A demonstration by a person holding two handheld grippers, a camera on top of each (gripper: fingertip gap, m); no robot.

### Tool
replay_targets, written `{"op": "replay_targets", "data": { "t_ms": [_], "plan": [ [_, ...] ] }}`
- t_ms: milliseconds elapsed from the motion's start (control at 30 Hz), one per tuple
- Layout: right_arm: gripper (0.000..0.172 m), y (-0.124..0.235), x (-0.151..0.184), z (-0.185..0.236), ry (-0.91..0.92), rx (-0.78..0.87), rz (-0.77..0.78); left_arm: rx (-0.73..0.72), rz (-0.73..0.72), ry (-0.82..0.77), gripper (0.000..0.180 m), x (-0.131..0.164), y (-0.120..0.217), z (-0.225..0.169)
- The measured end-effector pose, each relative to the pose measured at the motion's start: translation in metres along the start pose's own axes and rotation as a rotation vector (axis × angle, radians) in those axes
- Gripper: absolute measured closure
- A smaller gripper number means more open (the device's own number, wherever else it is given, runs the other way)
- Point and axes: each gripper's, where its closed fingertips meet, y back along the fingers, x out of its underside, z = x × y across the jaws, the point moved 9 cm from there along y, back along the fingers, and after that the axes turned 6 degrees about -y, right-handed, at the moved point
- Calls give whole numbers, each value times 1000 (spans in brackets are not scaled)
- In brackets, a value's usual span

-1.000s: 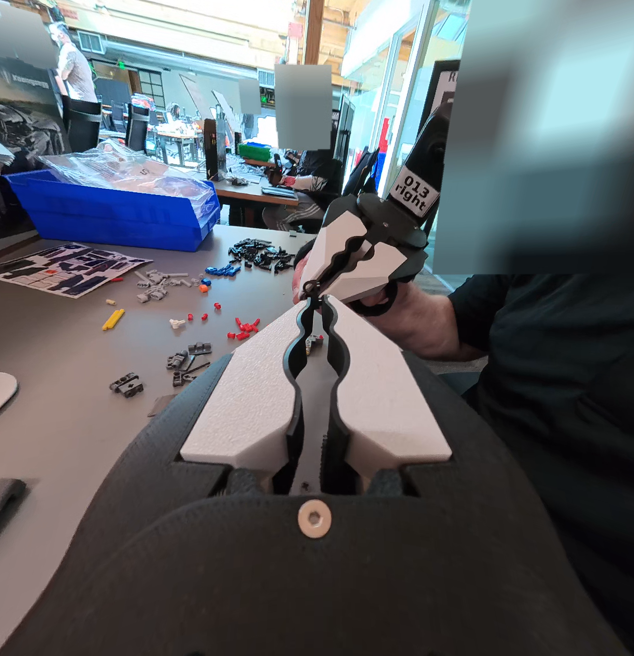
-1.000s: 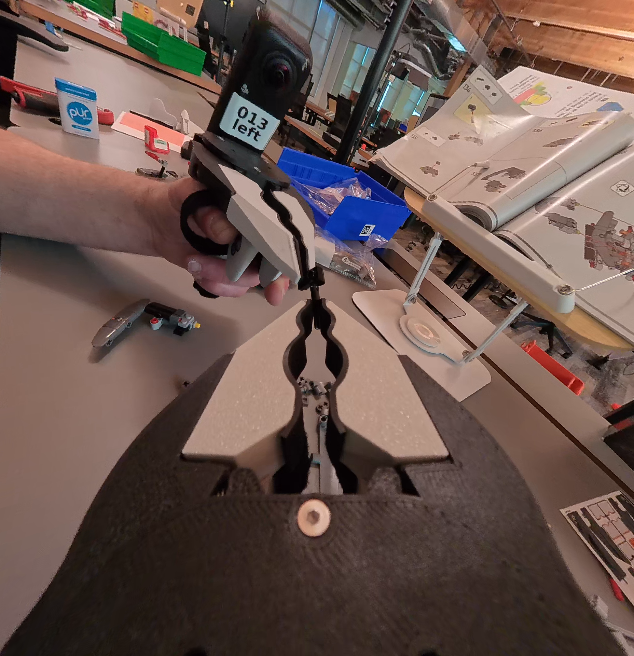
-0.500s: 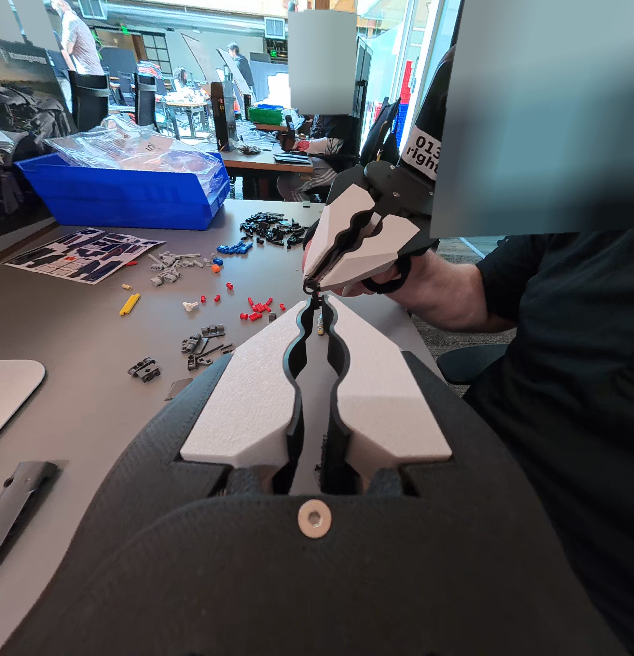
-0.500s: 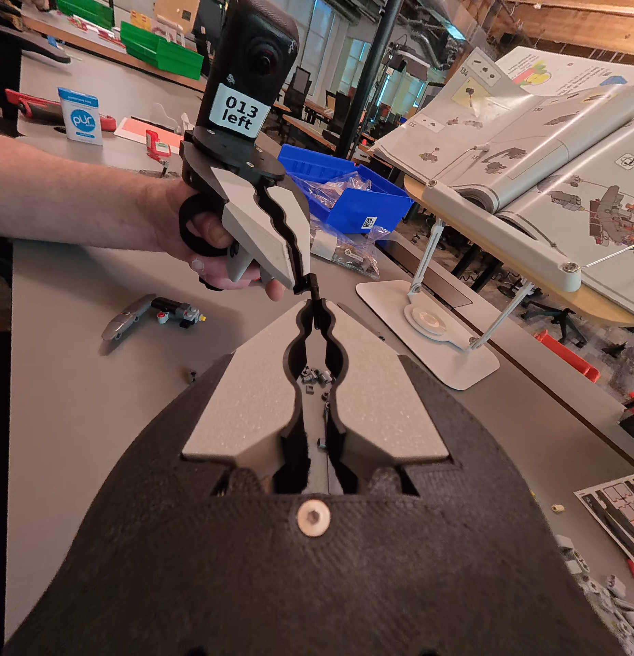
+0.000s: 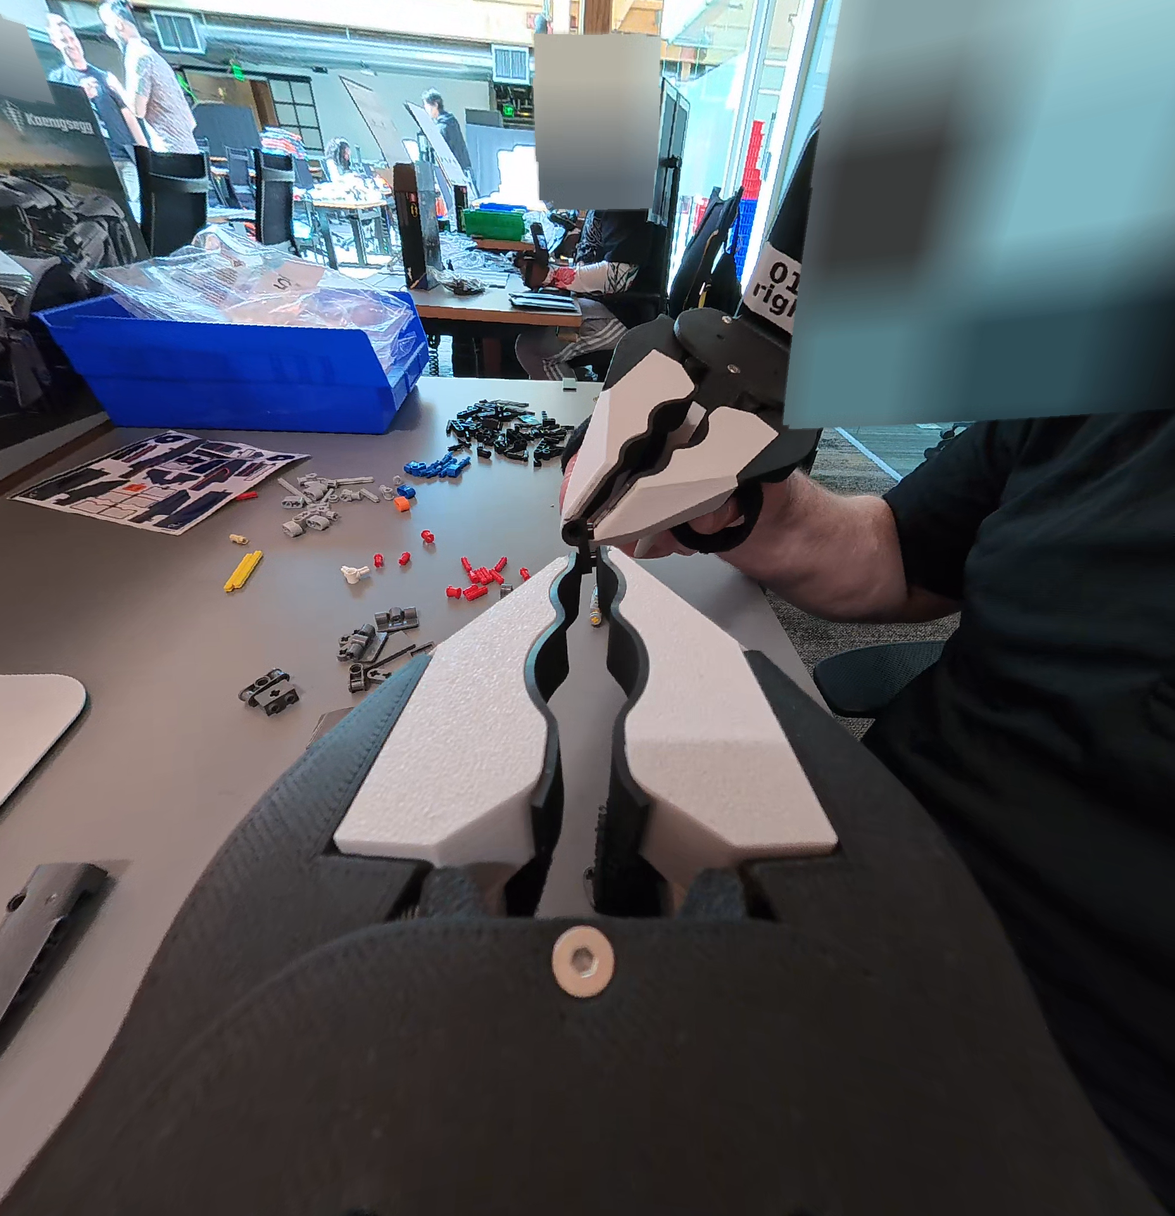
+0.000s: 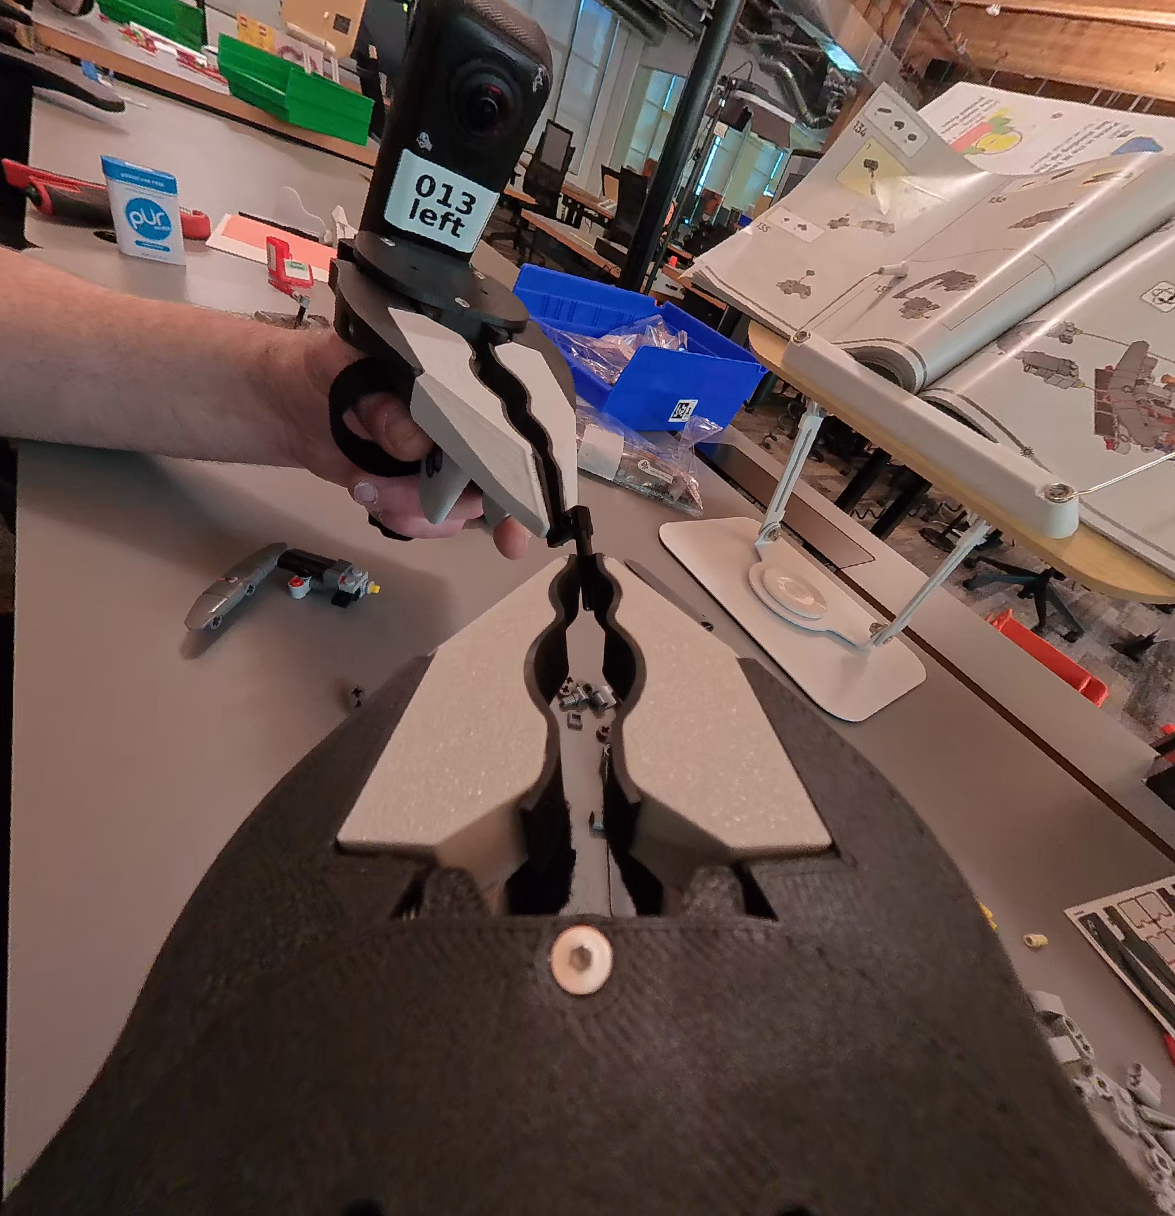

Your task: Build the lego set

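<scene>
Both grippers meet tip to tip at frame centre, as half a second ago. The left gripper (image 5: 586,571) and right gripper (image 6: 583,571) each stay clenched on a small black part (image 6: 579,534), above the counter (image 5: 144,632).

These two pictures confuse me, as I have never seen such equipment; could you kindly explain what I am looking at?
A person holds a hand-operated pair of tongs in each hand, each carrying a camera that looks along its fingers. One picture is taken from the left tongs, the other from the right tongs, so each also shows the other pair. Both pairs are shut, tip to tip, on a small black building-toy part held above the grey table. On the table lie small plastic pieces in several colours, a sticker sheet, a blue bin and an open instruction book on a stand.
</scene>
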Motion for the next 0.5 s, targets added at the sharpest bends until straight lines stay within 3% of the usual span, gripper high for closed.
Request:
{"op": "replay_targets", "data": {
  "t_ms": [133,300,500],
  "plan": [
    [172,6,2,-2,21,7,41,-18,56,-24,178,1,0,1],
    [172,28,10,-12,47,51,120,-7,321,-78,178,10,-9,-7],
    [172,46,24,-16,43,81,181,144,634,-142,178,49,-45,-33]
  ]
}}
